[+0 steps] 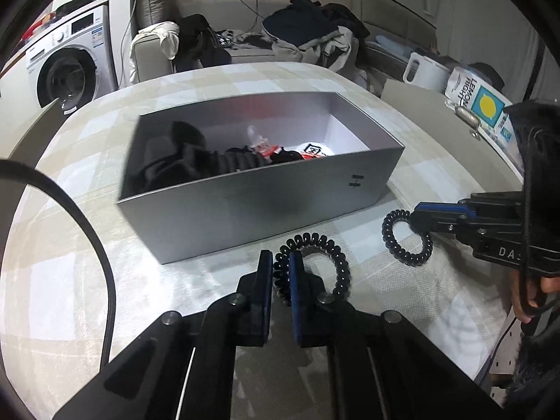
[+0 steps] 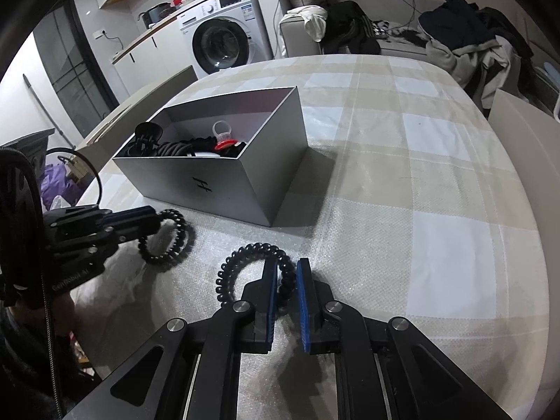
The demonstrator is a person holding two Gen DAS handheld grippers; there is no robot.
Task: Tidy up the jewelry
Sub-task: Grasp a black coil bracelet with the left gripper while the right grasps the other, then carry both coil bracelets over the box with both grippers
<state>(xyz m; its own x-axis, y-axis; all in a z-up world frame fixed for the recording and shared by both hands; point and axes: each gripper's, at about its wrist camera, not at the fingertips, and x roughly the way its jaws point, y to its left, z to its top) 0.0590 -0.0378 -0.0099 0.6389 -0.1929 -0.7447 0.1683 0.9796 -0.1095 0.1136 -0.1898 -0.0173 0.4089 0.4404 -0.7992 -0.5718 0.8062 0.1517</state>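
An open silver box (image 1: 245, 206) (image 2: 245, 189) stands on the checked tablecloth and holds dark hair accessories, a clear ring with a red base (image 2: 221, 136) and a white item. My left gripper (image 1: 281, 262) is shut on a black spiral hair tie (image 1: 341, 266), just in front of the box. It also shows in the right wrist view (image 2: 154, 224) with its tie (image 2: 175, 241). My right gripper (image 2: 287, 273) is shut on a second black spiral tie (image 2: 241, 259), right of the box's near corner. In the left wrist view it (image 1: 416, 218) grips that tie (image 1: 402, 241).
The table (image 2: 420, 175) extends far right under the checked cloth. A white kettle (image 1: 423, 70) and a lemon-print carton (image 1: 479, 99) stand at its right end. A sofa piled with clothes (image 1: 308, 31) and a washing machine (image 2: 224, 31) lie beyond. A black cable (image 1: 101, 252) hangs left.
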